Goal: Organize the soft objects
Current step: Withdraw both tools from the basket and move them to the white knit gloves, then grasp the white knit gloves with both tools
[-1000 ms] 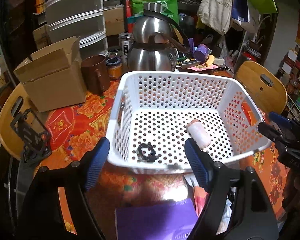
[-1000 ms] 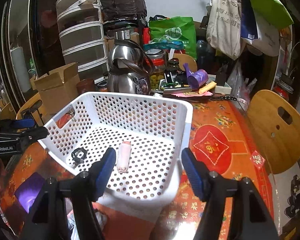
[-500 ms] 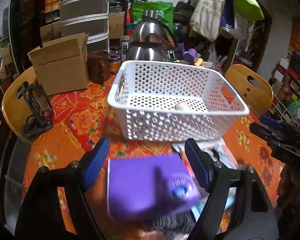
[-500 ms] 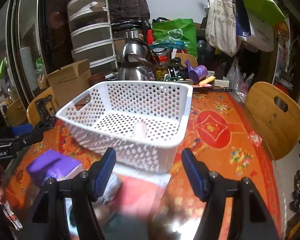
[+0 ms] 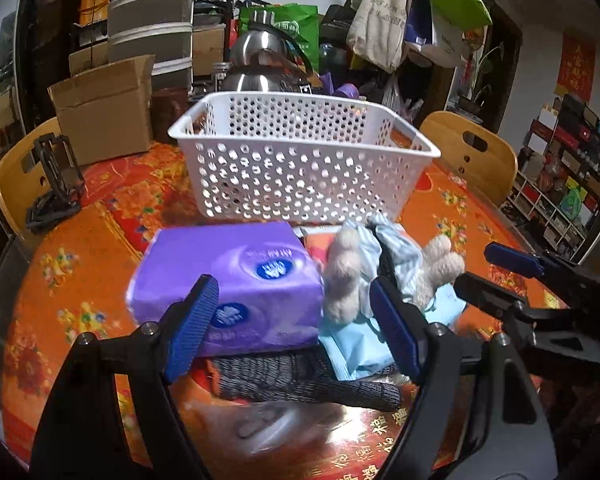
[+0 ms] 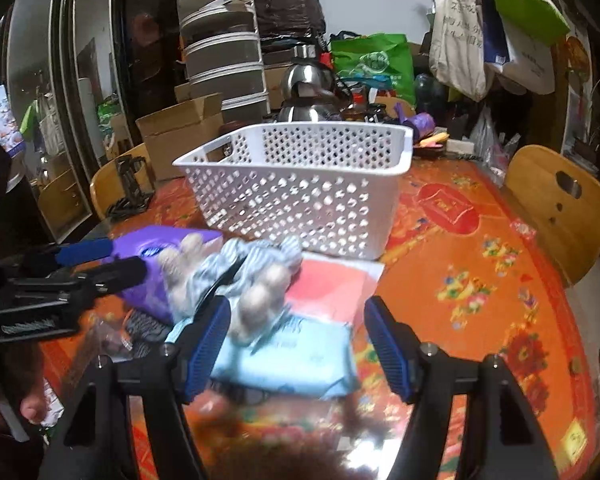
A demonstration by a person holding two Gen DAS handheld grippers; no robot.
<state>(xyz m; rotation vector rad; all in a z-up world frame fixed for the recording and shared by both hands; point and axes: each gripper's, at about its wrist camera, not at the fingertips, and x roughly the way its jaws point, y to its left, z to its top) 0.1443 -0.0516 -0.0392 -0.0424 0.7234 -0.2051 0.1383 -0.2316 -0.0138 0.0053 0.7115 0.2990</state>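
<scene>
— Purple tissue pack (image 5: 228, 280) lies straight ahead of the left gripper (image 5: 294, 322), broad side toward it, long axis across the gap, in front of the basket (image 5: 300, 168).
— Jaws?
— Wide apart, holding nothing; the pack sits just beyond them.
— And the right gripper (image 6: 296, 344)?
— Also open and empty, nearer the plush toy (image 6: 236, 276) on the blue pack (image 6: 296, 356).

1. Basket (image 5: 300, 176): white perforated plastic, looking smooth.
2. Tissue pack (image 5: 228, 280): purple wrap, shining glossy.
3. Plush toy (image 5: 346, 276): fuzzy cloth, matt.
4. Tabletop (image 6: 480, 280): reflecting glossy.
5. Kettle (image 5: 256, 64): gleaming metal.
6. Box (image 5: 104, 108): matt cardboard.
</scene>
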